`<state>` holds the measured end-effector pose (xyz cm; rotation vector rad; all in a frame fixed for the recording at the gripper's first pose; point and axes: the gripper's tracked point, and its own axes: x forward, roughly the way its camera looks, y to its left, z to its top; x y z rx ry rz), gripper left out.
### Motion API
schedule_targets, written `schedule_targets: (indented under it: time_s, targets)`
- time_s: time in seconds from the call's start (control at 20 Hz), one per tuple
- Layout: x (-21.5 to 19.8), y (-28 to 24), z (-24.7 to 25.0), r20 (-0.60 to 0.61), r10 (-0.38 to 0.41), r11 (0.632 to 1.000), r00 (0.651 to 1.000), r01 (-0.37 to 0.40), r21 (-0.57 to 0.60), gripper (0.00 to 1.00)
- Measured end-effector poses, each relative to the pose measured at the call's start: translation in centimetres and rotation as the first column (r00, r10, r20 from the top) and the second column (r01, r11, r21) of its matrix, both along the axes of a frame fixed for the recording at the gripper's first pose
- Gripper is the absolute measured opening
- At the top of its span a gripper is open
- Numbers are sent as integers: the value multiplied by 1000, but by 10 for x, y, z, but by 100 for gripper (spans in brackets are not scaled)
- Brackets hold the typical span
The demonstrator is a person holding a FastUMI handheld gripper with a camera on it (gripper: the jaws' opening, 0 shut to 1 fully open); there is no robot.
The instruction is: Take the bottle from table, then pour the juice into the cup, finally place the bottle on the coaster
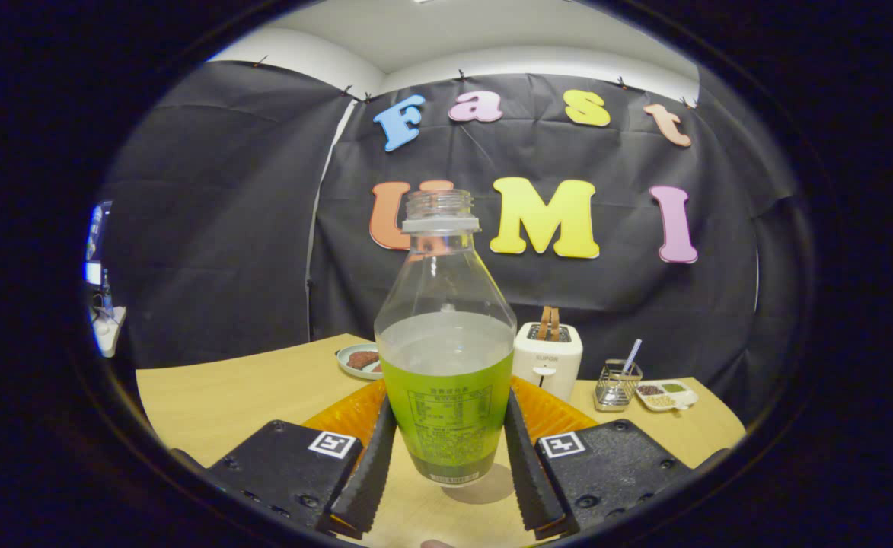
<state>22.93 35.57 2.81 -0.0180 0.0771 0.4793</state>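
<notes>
We start with the tabletop, pale wood, which carries everything here. On it, directly between the fingers of our hand-held gripper, stands the bottle, upright, with its cap off and the neck open. Behind its base lies something flat and orange, perhaps the coaster, though we cannot tell for sure. Beyond that stand a white toaster, a plate with something dark on it, a small wire holder and a little dish of bits.

Our fingers sit along both sides of the bottle's lower labelled part. They look to be touching or nearly so, but we cannot tell whether they are truly pressing.

We judge the bottle to be clear thin plastic, about half full of green juice, so moderately heavy with the weight low. The wall will likely give if squeezed hard, and the smooth label may slip. Taking hold around the lower labelled band, where the liquid stiffens it, seems best to us. With no cap, any tilt risks a spill.
</notes>
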Motion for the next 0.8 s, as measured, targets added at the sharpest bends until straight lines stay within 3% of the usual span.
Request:
schedule_targets:
  time_s: [0.8]
  targets:
    - [72, -1, -85, -167, -71, 997, 983, 71, -9, 79]
